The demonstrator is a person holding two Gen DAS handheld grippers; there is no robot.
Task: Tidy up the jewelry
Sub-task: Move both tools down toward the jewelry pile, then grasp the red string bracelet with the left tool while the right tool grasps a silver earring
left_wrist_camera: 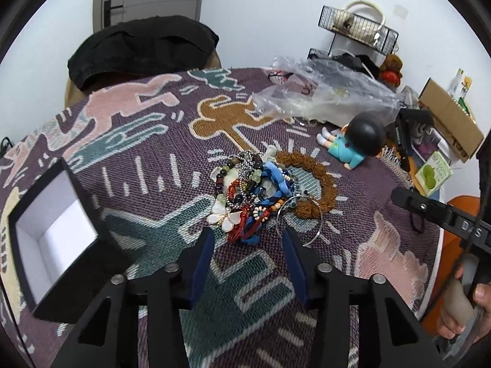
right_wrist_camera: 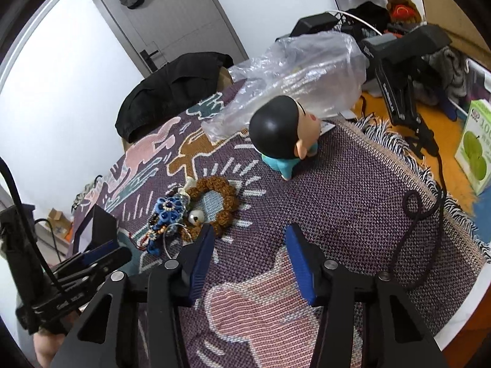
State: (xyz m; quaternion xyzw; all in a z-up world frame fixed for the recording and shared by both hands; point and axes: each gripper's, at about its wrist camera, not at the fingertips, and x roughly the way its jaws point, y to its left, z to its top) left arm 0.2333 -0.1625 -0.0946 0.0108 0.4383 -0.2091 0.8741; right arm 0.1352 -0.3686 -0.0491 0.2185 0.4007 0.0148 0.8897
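A tangled pile of jewelry lies mid-table on the patterned cloth: bead bracelets, a white butterfly piece, a brown bead bracelet and a silver hoop. My left gripper is open and empty, just short of the pile. An open black box with white inside sits to its left. In the right wrist view the pile and brown bracelet lie ahead-left of my open, empty right gripper. The box shows at the left.
A doll with a black head lies beyond the pile. A crumpled clear plastic bag sits at the back. A dark cord lies on the cloth at right. Cartons and clutter stand off the table's right edge.
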